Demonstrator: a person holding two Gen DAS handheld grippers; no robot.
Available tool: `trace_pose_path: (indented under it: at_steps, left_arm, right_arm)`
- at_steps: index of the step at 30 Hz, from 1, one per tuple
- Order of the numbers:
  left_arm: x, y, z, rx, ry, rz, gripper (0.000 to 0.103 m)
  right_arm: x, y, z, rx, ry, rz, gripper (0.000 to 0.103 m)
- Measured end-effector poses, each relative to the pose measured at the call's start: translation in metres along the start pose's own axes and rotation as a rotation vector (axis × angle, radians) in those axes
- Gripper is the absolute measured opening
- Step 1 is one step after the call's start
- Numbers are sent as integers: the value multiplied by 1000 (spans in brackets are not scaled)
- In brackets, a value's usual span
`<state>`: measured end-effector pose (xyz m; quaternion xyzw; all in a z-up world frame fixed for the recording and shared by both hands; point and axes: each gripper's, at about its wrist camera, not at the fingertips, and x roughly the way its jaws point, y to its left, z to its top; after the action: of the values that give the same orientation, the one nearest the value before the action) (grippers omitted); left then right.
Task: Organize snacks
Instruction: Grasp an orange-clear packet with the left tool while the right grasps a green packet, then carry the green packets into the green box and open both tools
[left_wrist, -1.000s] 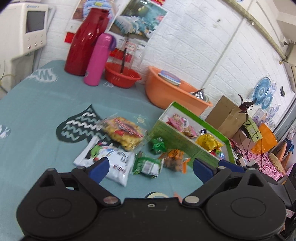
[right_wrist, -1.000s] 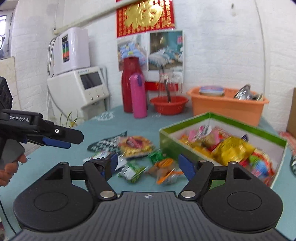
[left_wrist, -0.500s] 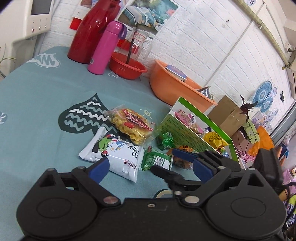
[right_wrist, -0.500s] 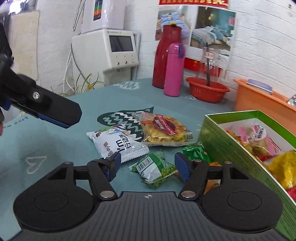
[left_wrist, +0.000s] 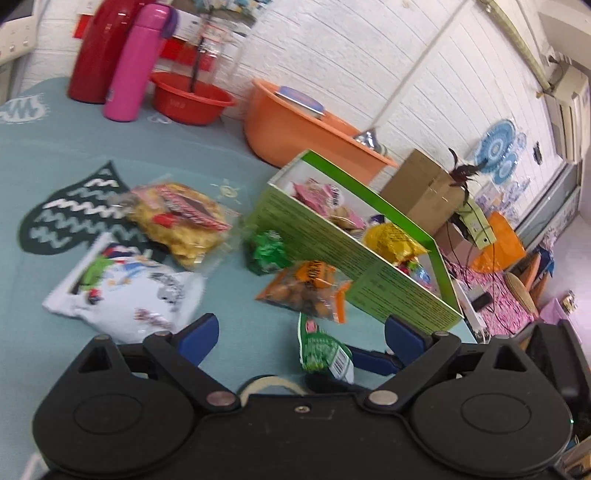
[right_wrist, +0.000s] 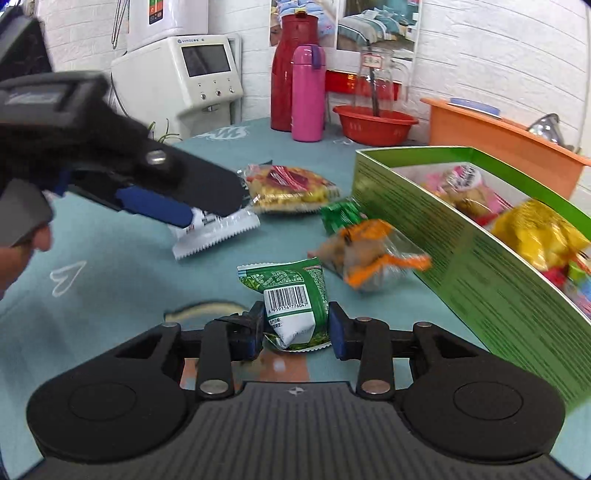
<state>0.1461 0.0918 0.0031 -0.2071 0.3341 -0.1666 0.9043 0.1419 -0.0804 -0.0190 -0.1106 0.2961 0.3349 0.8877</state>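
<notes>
Your right gripper (right_wrist: 296, 328) has just been closing; its pads now clamp the green barcoded snack packet (right_wrist: 291, 295) low over the teal tablecloth (right_wrist: 110, 258), beside the green snack box (right_wrist: 480, 266). Your left gripper (left_wrist: 299, 332) is spread wide, empty, above the white snack bag (left_wrist: 125, 291), near the orange packet (left_wrist: 306, 291).

The right black gripper with blue pads (right_wrist: 296, 325) points down at the table. Its jaws have just been closing, and a green snack packet (right_wrist: 291, 299) sits between the pads, touching both. The left black gripper with blue pads (left_wrist: 301, 332) tilts down too, jaws wide apart. A bare hand (right_wrist: 16, 254) holds its grey handle
</notes>
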Motion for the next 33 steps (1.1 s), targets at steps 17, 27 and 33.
trace_pose_path:
  at_steps: [17, 27, 33]
  left_arm:
    - [95, 9, 43, -25, -67, 159, 103]
    - [108, 13, 35, 1, -17, 142, 62]
    - [91, 9, 22, 7, 20, 105, 61]
  right_arm:
    - [-34, -40, -24, 134, -31, -103, 62]
    - [-32, -41, -24, 139, -33, -108, 63]
    - [-34, -41, -25, 147, -32, -109, 62]
